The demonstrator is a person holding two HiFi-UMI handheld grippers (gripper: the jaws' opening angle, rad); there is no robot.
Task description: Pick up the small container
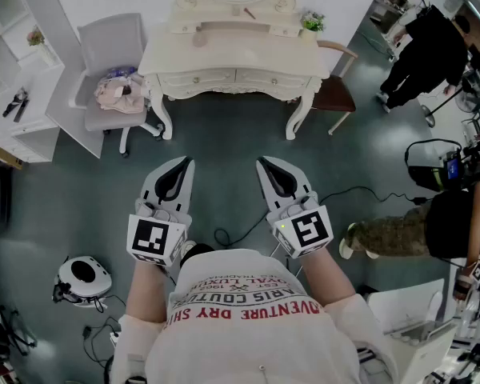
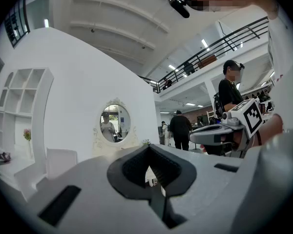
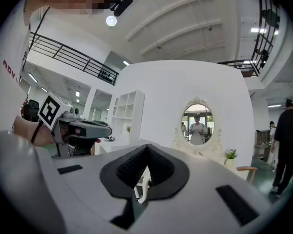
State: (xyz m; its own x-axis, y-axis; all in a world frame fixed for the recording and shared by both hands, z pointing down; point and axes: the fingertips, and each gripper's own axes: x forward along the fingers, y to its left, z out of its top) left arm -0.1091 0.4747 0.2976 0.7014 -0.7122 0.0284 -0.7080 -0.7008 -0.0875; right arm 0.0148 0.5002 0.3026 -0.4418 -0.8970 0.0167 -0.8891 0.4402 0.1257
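A cream dressing table [image 1: 232, 77] with an oval mirror stands ahead of me, across bare floor. On its top lies a small roundish cream object [image 1: 200, 37], possibly the small container; it is too small to tell. A little potted plant [image 1: 310, 22] sits at the top's right end. My left gripper [image 1: 188, 163] and right gripper [image 1: 262, 163] are side by side at waist height, pointing at the table and well short of it. Both are shut and hold nothing. In the left gripper view the shut jaws of the left gripper [image 2: 147, 148] frame the mirror [image 2: 111, 123]. The right gripper view shows the right gripper [image 3: 146, 148] the same way.
A grey chair [image 1: 116, 50] with clothes on its seat stands left of the table, and a wooden chair [image 1: 334, 93] stands at its right. White shelving [image 1: 20, 70] lines the left. People [image 1: 424, 46] stand at the right. Cables and a round white device [image 1: 84, 275] lie on the floor.
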